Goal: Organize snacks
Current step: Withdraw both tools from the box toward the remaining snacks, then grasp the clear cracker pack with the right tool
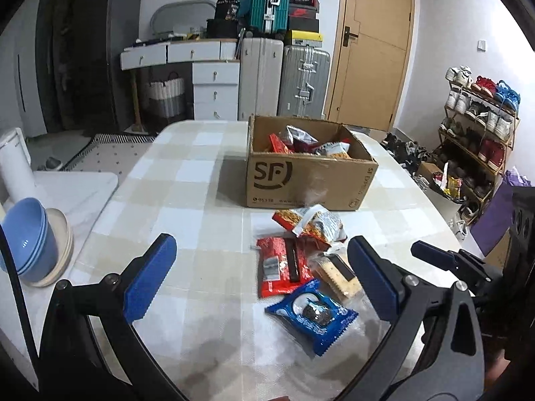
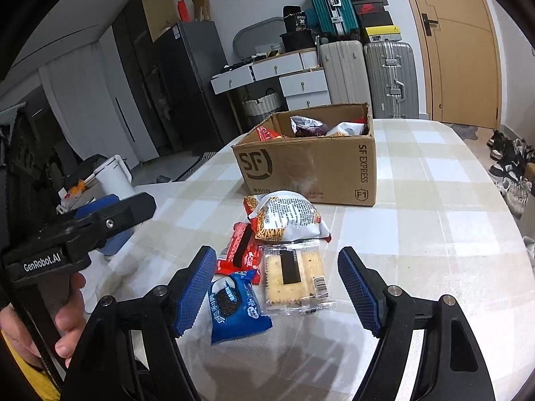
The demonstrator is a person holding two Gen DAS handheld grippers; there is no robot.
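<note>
Four snack packets lie in a loose cluster on the checked cloth of the counter (image 1: 200,180), just in front of an open cardboard box (image 1: 301,180). Nearest the cameras is a blue cookie packet (image 2: 234,304), lying flat; touching its far edge is a red packet (image 2: 239,250) with a dark stripe, and just beside both, on the right in the right wrist view, a clear pack of crackers (image 2: 294,274) with a black label. Behind these, closest to the box, a crumpled white-and-orange noodle bag (image 2: 287,217) rests partly on the red packet and the crackers. The box, printed with a large logo on its near wall, already holds several more packets, red, dark and white ones, heaped inside. The right gripper (image 2: 277,290) hovers low over the cluster, its jaws spread with the crackers and the blue packet seen between them, the blue pads pressing on nothing. The left gripper (image 1: 260,277) hangs just left of it, its jaws spread wide and empty, framing the same packets; a hand (image 2: 63,317) grips its handle. At the left of the counter stand stacked blue bowls (image 1: 30,234) on beige plates, with a white kettle (image 2: 113,173) behind them.
</note>
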